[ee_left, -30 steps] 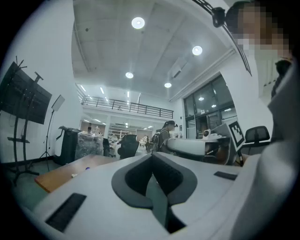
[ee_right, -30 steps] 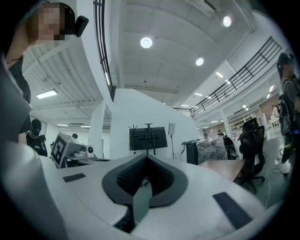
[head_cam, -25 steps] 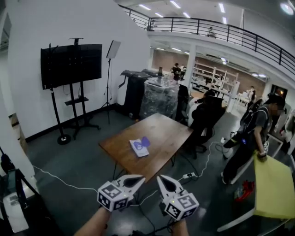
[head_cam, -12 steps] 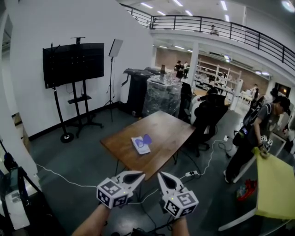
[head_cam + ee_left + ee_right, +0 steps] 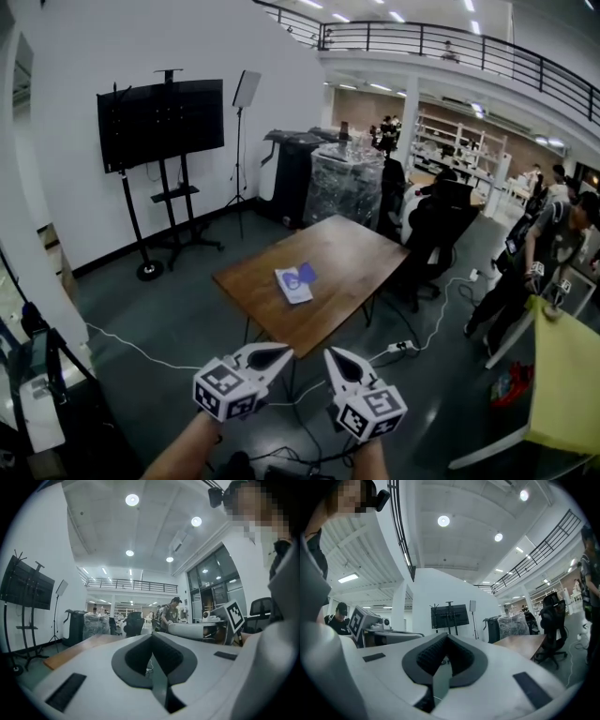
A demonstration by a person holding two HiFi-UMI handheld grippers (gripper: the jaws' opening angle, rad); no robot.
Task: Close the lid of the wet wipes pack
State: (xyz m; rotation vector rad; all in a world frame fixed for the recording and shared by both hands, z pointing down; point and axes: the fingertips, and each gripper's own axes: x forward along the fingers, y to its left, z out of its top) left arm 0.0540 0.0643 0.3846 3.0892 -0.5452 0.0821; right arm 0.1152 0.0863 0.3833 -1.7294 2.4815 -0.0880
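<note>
The wet wipes pack lies flat near the middle of the bench, a rectangular brown wood-grain top on thin dark legs. The pack is a thin, soft-looking white pouch. Its lid is a small rounded blue-purple flap; it stands open at the far end of the pack.

Both hand-held grippers are held low and close to the person, over the dark grey floor and well apart from the bench.

- Left hand-held gripper: matte white shell tapering to a point, with a dark oval hollow behind the tip. Its own view shows the ribbed dark pads meeting at the tip, jaws together with nothing between them. A marker cube with black-and-white squares sits on its body.
- Right hand-held gripper: same shape and finish, jaws likewise together and empty. Its cube faces up.

The two tips point toward the bench and lie near each other without touching.

A thin white cable trails across the floor. A flat black screen stands on a slim stand by the white wall. A bulky load wrapped in glossy clear film sits beyond the bench, beside a black chair. A yellow panel lies at the right.
</note>
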